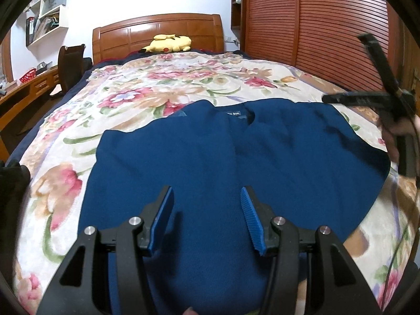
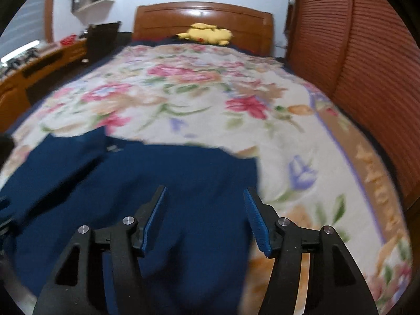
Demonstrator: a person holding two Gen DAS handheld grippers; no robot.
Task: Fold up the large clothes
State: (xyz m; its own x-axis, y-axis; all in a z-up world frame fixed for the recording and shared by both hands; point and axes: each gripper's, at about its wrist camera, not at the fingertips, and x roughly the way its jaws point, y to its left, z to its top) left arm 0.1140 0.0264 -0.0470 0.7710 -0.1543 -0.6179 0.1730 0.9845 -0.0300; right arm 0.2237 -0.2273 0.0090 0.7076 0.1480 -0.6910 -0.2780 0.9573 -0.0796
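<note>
Navy fleecy garment (image 1: 223,157) flat on plush floral blanket (image 1: 157,84).

The left gripper (image 1: 207,197) points downward over the bed's near edge, its jaws parted with nothing between the blue pads (image 1: 164,219). The right gripper (image 2: 204,197) angles down nearer the bed's right edge, jaws apart and empty. In the left wrist view it appears blurred, with a hand (image 1: 396,131) gripping its handle.
</note>
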